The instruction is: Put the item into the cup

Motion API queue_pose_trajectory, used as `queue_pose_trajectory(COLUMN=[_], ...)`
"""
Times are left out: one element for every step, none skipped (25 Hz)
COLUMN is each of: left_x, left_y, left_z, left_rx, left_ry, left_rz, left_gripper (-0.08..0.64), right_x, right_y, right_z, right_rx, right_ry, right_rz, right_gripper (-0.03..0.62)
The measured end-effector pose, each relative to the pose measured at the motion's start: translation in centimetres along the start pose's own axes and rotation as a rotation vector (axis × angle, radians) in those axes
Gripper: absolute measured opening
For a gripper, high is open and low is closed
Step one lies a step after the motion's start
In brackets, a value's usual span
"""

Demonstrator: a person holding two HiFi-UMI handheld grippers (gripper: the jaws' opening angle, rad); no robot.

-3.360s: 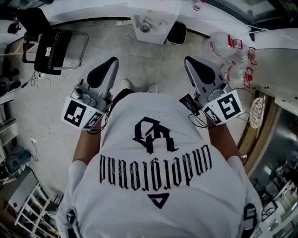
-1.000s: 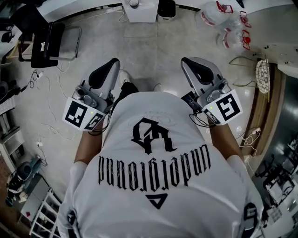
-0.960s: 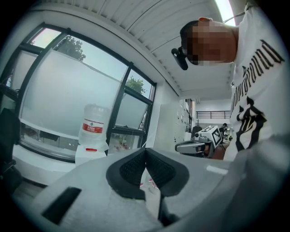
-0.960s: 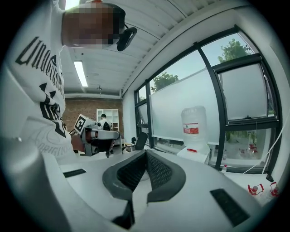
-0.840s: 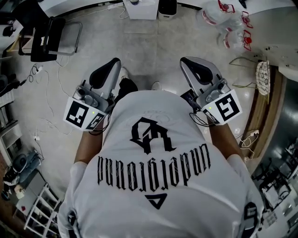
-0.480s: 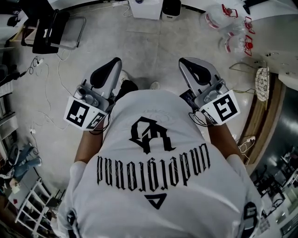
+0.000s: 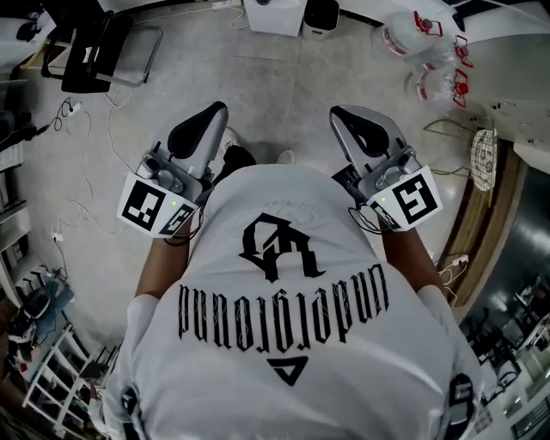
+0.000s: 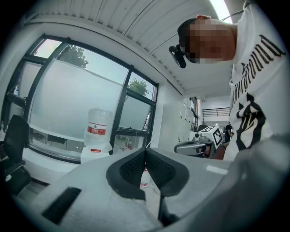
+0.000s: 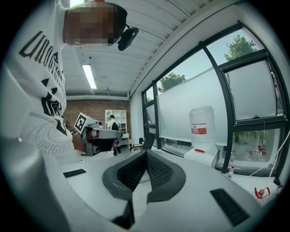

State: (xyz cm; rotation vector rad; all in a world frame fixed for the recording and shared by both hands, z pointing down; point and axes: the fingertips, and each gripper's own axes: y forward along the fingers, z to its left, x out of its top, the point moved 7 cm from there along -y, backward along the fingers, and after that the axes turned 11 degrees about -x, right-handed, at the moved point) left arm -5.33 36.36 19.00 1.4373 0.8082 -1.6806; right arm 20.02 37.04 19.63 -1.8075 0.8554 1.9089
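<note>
- Dispenser (image 7: 277, 12) and chair (image 7: 101, 51) have slid toward the top edge since the earlier frames, so you have walked or turned. Both grippers kept their places beside your shirt (image 7: 284, 301).
- Your left gripper (image 7: 213, 110) sits left of the shirt and your right gripper (image 7: 342, 112) right of it, both pointing ahead over the floor (image 7: 284, 94).
- Each gripper's jaws are pressed together with nothing between them.
- No cup and no item shows in any view, so I can't place them.
- Bare, closed jaws fit either an item waiting somewhere to be picked up or one already lying in the cup; which, I can't judge.
- Either way, I'd say your next move calls for getting the cup into view.
</note>
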Motion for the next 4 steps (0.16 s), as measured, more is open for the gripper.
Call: queue_pose_trajectory(left_x=[0.05,0.07,0.07,0.08], left_y=[-0.02,-0.05,-0.07,-0.1], left_z=[0.0,-0.02,-0.04,-0.05], left_rx=[0.001,0.001,0.001,0.0], left_ry=[0.006,0.011,0.015,0.017], left_rz=[0.004,0.007,0.009,0.011], left_gripper=[0.015,0.015,0.015,0.015], right_x=[0.04,0.06,0.07,0.08], right_y=[0.08,0.15,0.22,0.29], right_z=[0.03,0.06,0.08,0.11], right_rx=[0.001,0.003,0.004,0.005], right_ry=[0.0,0.0,0.0,0.0], right_rz=[0.001,0.001,0.001,0.001], right_gripper=[0.015,0.015,0.015,0.015])
